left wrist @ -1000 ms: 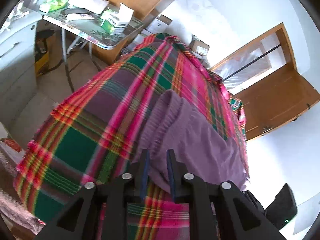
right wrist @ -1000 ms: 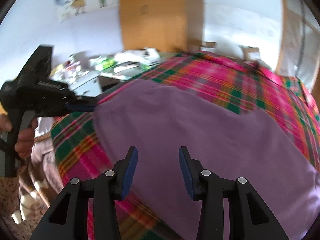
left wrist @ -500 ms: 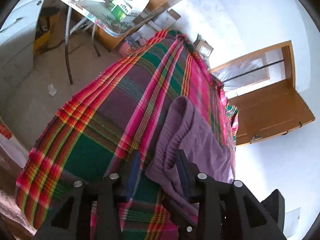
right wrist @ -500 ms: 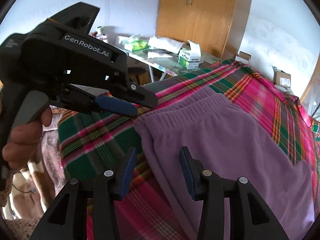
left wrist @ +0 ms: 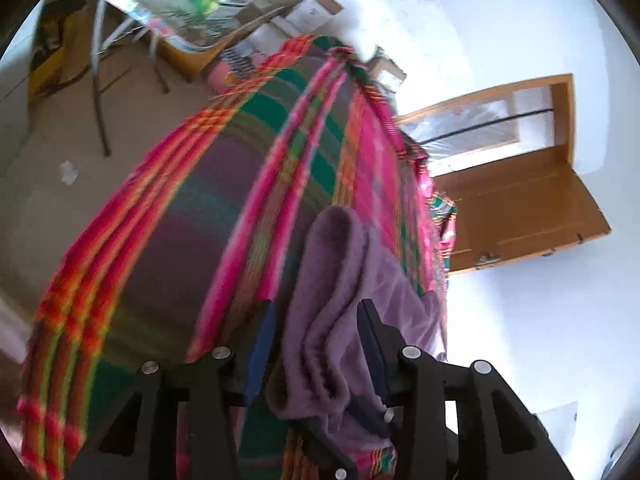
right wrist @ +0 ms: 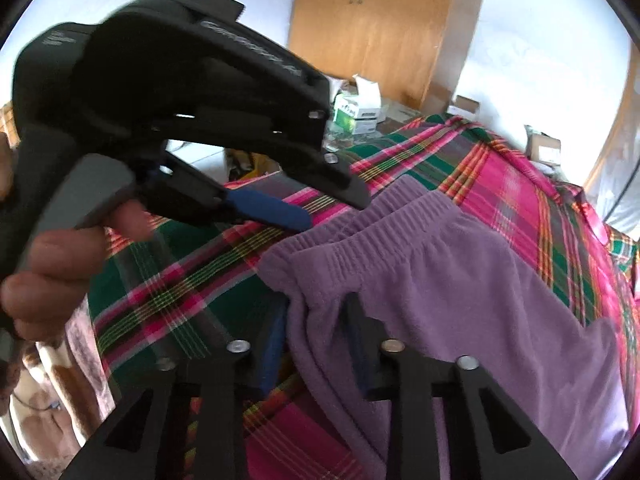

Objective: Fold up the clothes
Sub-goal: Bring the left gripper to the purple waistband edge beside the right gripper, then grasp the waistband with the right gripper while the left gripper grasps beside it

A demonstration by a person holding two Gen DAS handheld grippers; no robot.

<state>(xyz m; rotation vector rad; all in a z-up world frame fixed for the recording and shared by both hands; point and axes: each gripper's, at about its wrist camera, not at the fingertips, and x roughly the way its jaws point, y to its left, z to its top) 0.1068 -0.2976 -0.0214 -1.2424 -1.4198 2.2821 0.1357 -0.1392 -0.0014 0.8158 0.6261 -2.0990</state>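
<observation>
Purple fleece trousers lie on a pink and green plaid blanket, with the elastic waistband toward me. My right gripper is open and straddles the near corner of the waistband, with fabric between its fingers. A hand holds my left gripper, whose open tips are at the far end of the waistband. In the left wrist view, the left gripper is open wide. A bunched fold of the trousers sits loose between its fingers, above the blanket.
A folding table with boxes stands beyond the bed's far corner, and bare floor lies to the left of it. A wooden wardrobe stands behind, and an open wooden door is on the right. A cardboard box sits past the bed.
The left gripper has gone from nearly shut on the waistband to wide open. The right gripper moved from over the trousers to the waistband corner, and fabric now lies between its fingers.
</observation>
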